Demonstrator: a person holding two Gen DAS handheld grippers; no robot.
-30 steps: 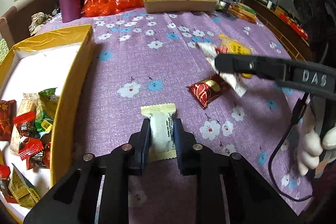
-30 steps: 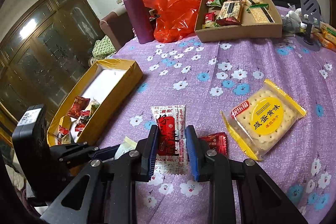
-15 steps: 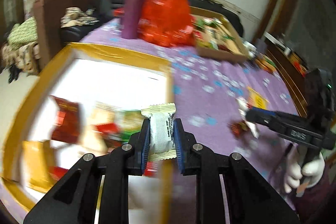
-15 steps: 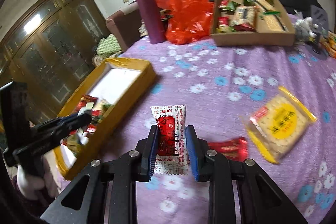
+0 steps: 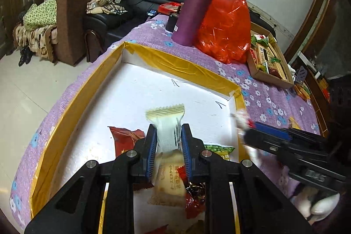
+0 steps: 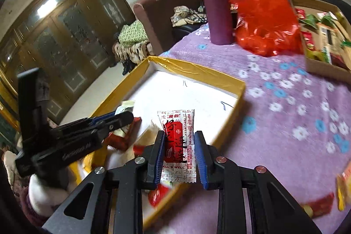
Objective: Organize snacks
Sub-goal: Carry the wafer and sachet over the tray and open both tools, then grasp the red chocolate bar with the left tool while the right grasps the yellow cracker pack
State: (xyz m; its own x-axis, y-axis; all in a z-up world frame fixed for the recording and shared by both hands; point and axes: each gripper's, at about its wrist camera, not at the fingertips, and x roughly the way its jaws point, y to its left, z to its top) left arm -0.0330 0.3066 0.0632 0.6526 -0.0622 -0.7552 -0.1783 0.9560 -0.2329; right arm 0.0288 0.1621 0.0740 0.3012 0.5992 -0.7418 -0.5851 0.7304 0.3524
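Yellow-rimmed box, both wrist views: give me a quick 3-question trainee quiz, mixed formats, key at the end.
1. True or false: the left gripper holds a cream-wrapped snack above the yellow-rimmed box.
2. Multiple choice: what is the right gripper shut on? A) a green packet B) a red-and-white packet C) nothing
3. Fill in: the purple bottle stands beside a ____ plastic bag.

Key: 1 true; 2 B; 3 red.
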